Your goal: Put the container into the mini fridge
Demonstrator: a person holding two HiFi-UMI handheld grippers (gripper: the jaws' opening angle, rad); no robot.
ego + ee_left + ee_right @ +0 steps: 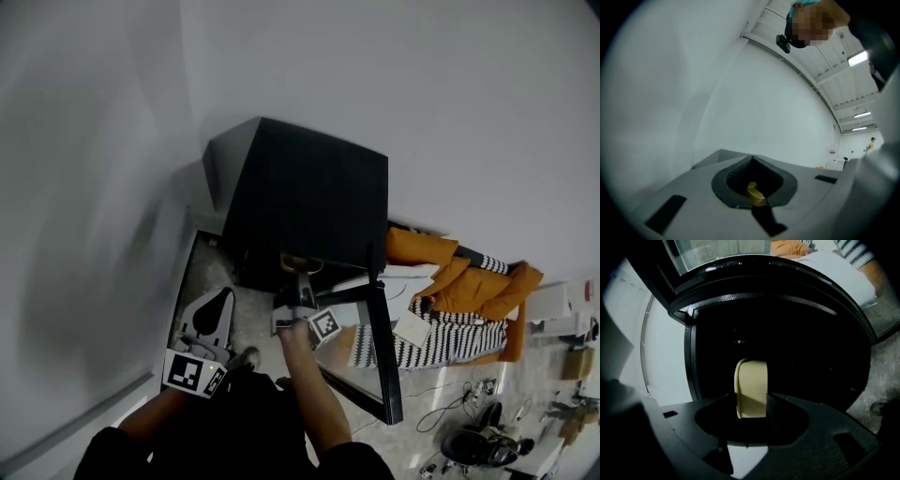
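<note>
A black, boxy mini fridge (309, 202) stands against a plain white wall with its glass-fronted door (380, 356) swung open, and its inside is dark. The right claw (751, 401) grips a smooth, cream-coloured container (751, 387) with rounded corners, held on edge between its jaws at the mouth of the fridge, just before the dark cavity; its contents cannot be seen. The left claw (751, 158) is closed on nothing, tips together, aimed up at bare wall.
</note>
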